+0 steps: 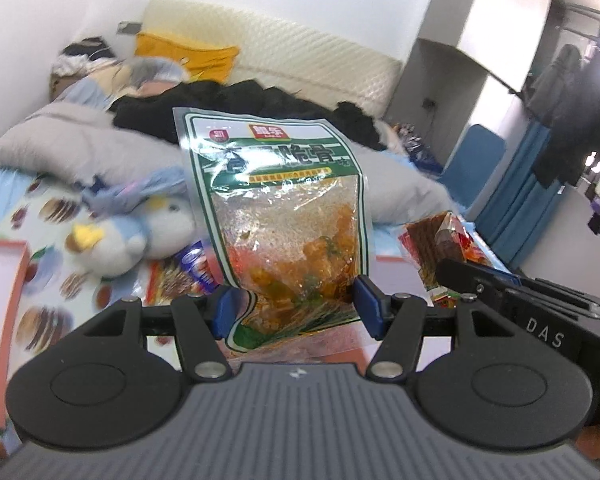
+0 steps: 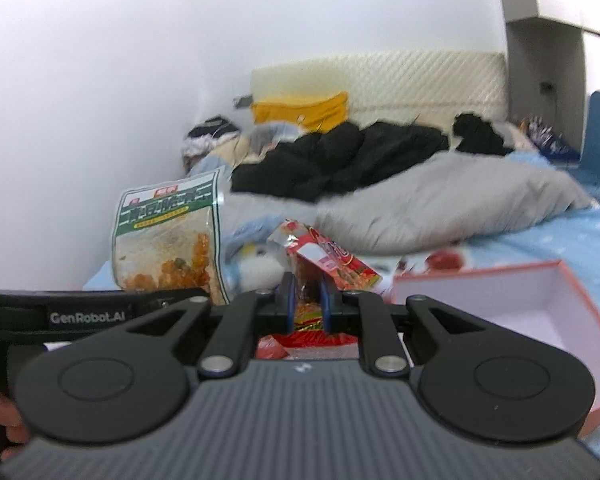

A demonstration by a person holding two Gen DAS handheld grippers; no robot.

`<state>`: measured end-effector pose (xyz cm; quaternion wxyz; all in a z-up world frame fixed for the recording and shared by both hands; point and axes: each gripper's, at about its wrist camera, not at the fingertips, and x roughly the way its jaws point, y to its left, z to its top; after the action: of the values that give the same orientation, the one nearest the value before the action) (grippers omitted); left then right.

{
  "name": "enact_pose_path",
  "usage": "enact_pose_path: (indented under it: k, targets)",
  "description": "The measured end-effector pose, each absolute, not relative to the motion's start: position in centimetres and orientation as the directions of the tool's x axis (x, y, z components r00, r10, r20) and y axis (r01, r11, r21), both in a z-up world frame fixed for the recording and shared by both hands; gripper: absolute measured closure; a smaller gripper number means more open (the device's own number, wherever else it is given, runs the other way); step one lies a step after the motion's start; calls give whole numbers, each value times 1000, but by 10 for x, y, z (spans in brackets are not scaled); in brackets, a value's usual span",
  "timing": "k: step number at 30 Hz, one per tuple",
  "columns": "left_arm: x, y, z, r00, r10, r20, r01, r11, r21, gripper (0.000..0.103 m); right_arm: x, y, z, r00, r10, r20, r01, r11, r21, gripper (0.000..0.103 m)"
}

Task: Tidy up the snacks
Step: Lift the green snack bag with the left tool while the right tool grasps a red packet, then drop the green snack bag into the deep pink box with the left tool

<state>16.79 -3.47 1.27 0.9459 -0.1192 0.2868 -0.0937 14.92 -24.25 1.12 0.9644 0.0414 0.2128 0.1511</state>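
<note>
Left gripper (image 1: pixel 296 304), jaws clamped on the lower edge of an upright green-and-clear snack pouch (image 1: pixel 276 208), held above the bed (image 1: pixel 8 192); right gripper (image 2: pixel 307 300), jaws nearly closed on a red snack packet (image 2: pixel 328 256), just beside it. Behind and below: penguin plush (image 1: pixel 132 236), further snack packs (image 1: pixel 180 276), grey duvet (image 2: pixel 440 204), black clothing (image 2: pixel 340 160), white headboard (image 2: pixel 380 80). Pink-rimmed open box (image 2: pixel 540 308) at right, interior bare; wall (image 2: pixel 100 80) close at left.
</note>
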Motion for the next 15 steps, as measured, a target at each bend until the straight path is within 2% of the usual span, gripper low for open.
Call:
enact_pose_path:
  k: [9,15]
  targets:
    - [196,-93,35,800,-338,-496,220,934,-281,37,159,-285,24,904,219,-367,-183,974,132,87]
    - [228,-141,22,748,-401,-529,297,915,-274,37,175,-323,9,904,151,-401,-101,985,142,87]
